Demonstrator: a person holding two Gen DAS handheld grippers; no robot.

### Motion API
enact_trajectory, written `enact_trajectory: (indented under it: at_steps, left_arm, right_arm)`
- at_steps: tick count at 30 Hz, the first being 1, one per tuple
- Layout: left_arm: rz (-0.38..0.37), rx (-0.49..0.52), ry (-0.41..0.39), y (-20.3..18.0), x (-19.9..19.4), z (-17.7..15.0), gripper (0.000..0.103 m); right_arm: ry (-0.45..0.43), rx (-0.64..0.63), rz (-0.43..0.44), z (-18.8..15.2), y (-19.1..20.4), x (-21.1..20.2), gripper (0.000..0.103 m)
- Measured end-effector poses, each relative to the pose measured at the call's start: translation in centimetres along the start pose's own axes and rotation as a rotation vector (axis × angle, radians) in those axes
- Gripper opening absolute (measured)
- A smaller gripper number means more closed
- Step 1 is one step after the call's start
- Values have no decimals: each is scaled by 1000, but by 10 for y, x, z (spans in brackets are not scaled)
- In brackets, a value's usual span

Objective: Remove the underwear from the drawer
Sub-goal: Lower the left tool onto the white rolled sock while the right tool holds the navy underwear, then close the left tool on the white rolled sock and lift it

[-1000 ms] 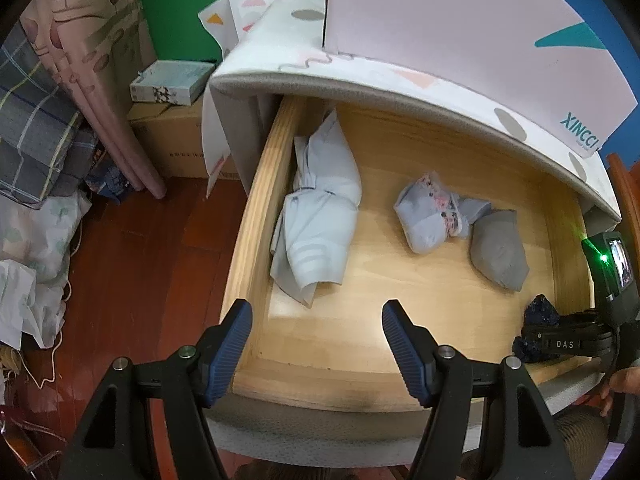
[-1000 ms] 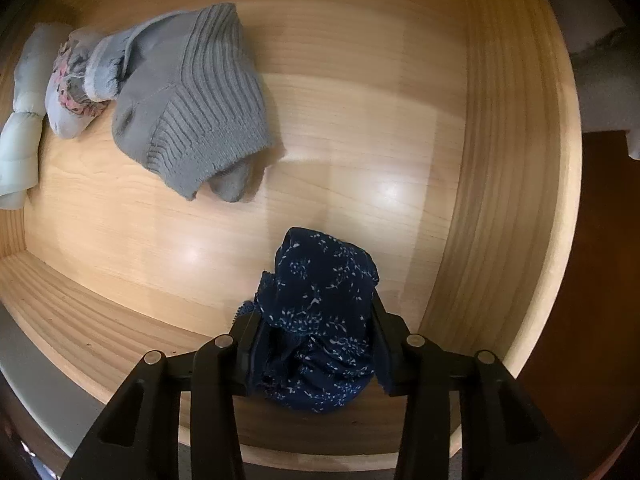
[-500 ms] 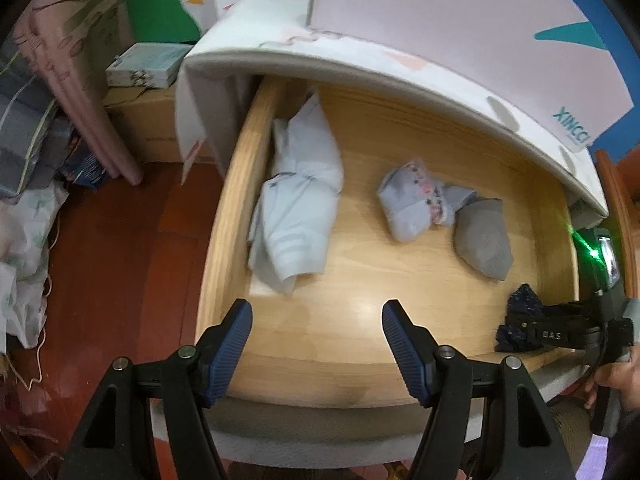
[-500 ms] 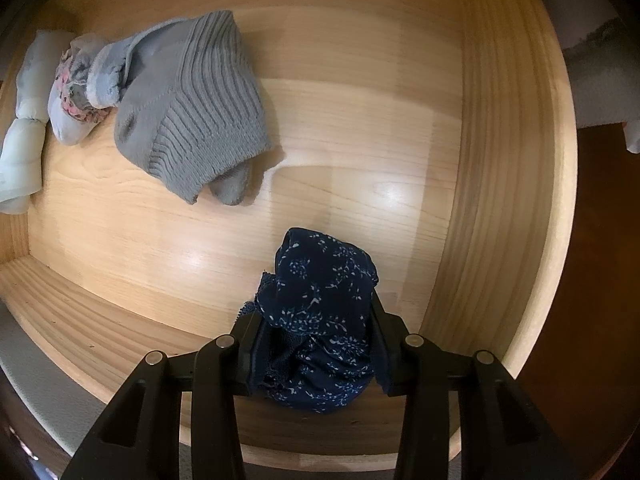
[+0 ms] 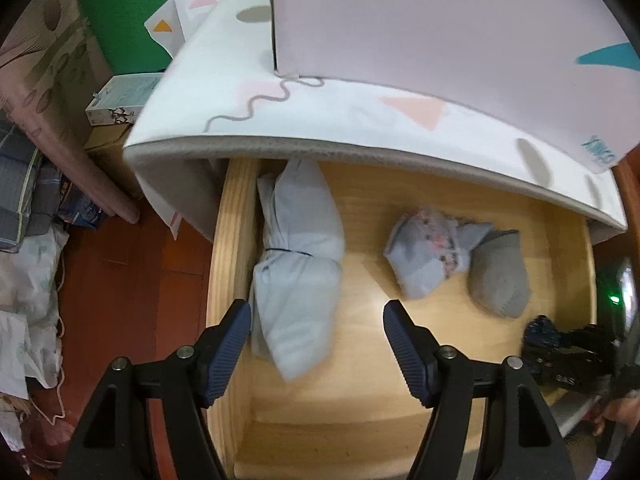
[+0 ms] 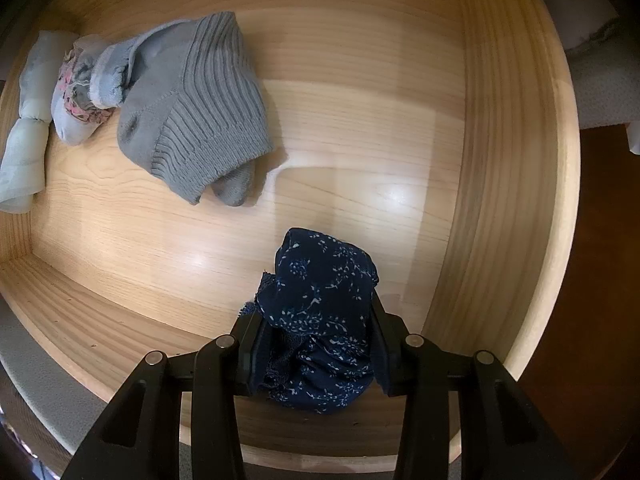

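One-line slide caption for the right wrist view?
Right gripper clamps navy floral underwear above the wooden drawer; grey knit socks lie behind.

left tool [image 5: 316, 344] nearer pale blue bundle [image 5: 296, 264]

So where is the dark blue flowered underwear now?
The dark blue underwear is clamped in the right gripper, above the drawer's front right corner, apart from the grey knit piece.

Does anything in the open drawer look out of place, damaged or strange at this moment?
Nothing is damaged or spilled. The wooden drawer holds loose rolled bundles: a pale blue bundle, a floral bundle and a grey knit piece. The right hand-held gripper grips the dark blue underwear.
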State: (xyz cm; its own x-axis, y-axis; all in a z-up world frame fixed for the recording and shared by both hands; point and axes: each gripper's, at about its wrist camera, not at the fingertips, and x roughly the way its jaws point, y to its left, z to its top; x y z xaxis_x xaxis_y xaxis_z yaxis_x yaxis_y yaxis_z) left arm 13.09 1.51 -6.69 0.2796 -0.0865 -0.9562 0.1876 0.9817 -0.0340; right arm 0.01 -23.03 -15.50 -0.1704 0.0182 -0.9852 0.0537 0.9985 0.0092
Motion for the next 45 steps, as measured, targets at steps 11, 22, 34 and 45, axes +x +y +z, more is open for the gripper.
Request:
enact_trajectory:
  at_steps: [11,22,34,45]
  left_arm:
    - [41,-1,5,-4,25,22,71]
    - [62,24,94,-15,51,29,71]
    - [178,136,128,-26,62,28,37]
    - [172,185,202,-39,62,14,30]
  right_arm:
    - [1,-1,1,3,3,0,40]
    - [-4,5,14,4,5,-1,40]
    - [-9,8,40,7,-5,-4,41]
    - [-9,10,40,7,-7,-4,42]
